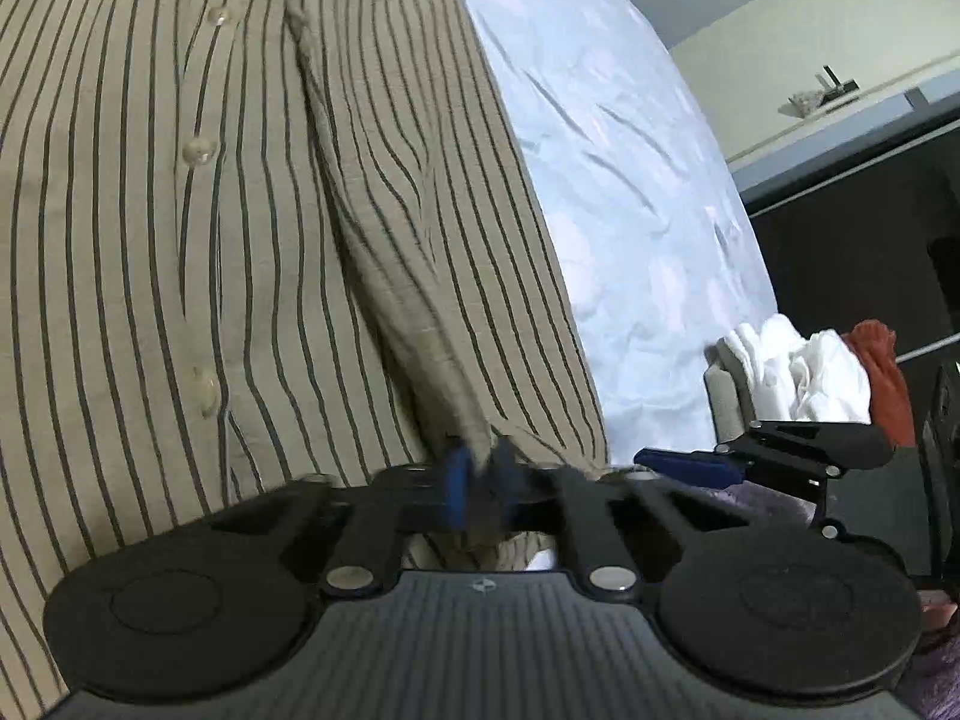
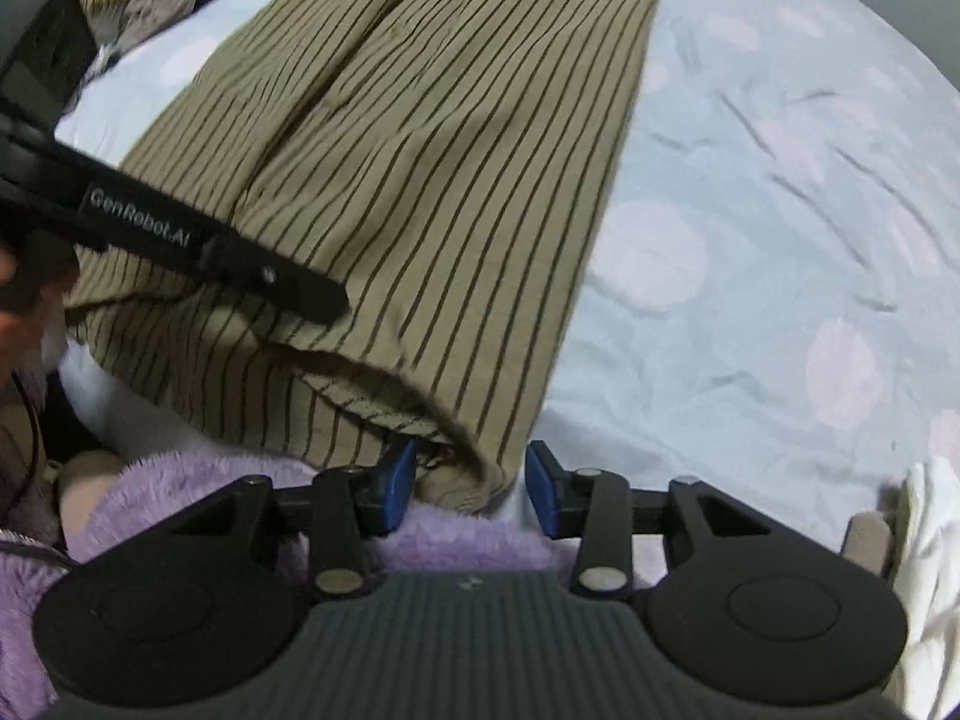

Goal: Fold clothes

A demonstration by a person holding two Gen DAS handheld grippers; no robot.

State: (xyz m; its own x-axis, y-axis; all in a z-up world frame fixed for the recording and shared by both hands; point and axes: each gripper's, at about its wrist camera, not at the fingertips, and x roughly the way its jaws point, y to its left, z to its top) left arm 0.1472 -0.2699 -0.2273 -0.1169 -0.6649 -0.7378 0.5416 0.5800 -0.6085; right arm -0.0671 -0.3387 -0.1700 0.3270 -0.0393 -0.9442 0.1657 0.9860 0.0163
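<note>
The striped shirt [image 2: 420, 192] is thin woven cloth, matt and lightly creased, with glossy plastic buttons [image 1: 200, 150]. Beyond the right hand-held gripper [image 2: 471, 483], the bed sheet [image 2: 780, 210] is smooth, wrinkled cotton-like cloth; nearer it lies fuzzy purple fleece [image 2: 180, 480]. The gripper bodies are matt black plastic.

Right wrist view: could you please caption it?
Right gripper open around striped shirt hem on bedsheet.

A tan shirt [image 2: 432, 180] with thin dark stripes lies spread out on the bed. Pale round buttons [image 1: 200, 150] run down its front, toward 9 o'clock in the left wrist view. In the right wrist view its long side edge runs from 1 o'clock down to 6 o'clock, where the bottom corner is folded over.
</note>
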